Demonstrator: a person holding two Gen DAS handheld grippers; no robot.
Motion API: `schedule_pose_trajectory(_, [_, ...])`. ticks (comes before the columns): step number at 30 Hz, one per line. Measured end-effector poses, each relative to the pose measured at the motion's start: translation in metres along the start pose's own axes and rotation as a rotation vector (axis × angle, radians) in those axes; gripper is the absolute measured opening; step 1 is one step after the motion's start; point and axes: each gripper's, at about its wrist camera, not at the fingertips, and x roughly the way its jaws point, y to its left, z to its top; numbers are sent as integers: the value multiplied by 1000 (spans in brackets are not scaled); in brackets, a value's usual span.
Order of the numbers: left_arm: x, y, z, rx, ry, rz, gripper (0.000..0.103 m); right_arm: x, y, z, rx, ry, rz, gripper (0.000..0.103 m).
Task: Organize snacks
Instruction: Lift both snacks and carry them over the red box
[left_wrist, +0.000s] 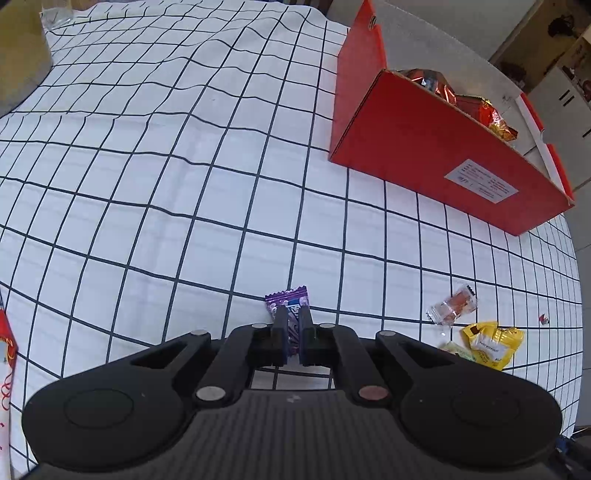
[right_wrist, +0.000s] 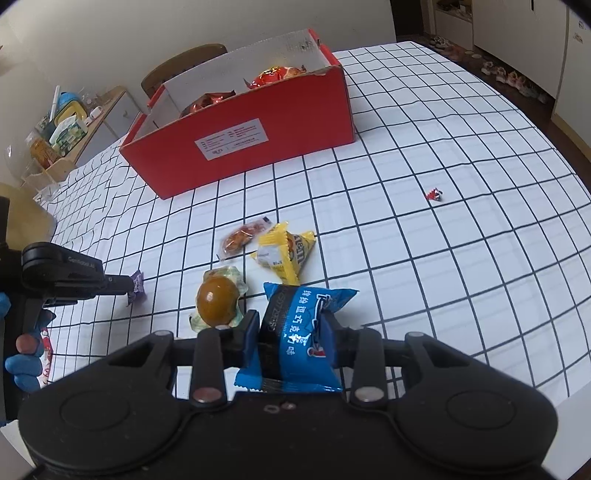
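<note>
My left gripper (left_wrist: 292, 314) is shut on a small purple candy (left_wrist: 286, 301), just above the checked cloth; it also shows in the right wrist view (right_wrist: 127, 288) with the candy (right_wrist: 137, 282). My right gripper (right_wrist: 290, 321) is shut on a blue snack packet (right_wrist: 306, 314). The red box (right_wrist: 236, 147) stands beyond with red snack bags inside (right_wrist: 280, 75); it also shows in the left wrist view (left_wrist: 436, 158). Loose on the cloth lie a yellow packet (right_wrist: 284, 254), a wrapped brown egg (right_wrist: 218, 301) and a clear-wrapped orange snack (right_wrist: 242, 236).
A tiny red wrapper (right_wrist: 434, 194) lies to the right on the cloth. A wooden chair (right_wrist: 184, 62) and a shelf with clutter (right_wrist: 62, 125) stand behind the table. A red-patterned packet (left_wrist: 7, 343) lies at the left edge.
</note>
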Motion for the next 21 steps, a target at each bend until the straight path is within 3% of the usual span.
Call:
schedule_pose_trajectory(9, [7,-13,4,12,12,43,14,-7,-3,0,17,-20,10,34])
schedule_pose_trajectory(11, [11,-14,5,12,16,60,29,-9,-4,0,20,-25,8,34])
schedule_pose_trajectory(13, [12,-14,5,2,10,64,34,-9,-6,0,26,-27,7,34])
schedule_pose_trajectory(21, [18,-22,-2,73,1,133,35,-10,-12,0,46,-31,-3,34])
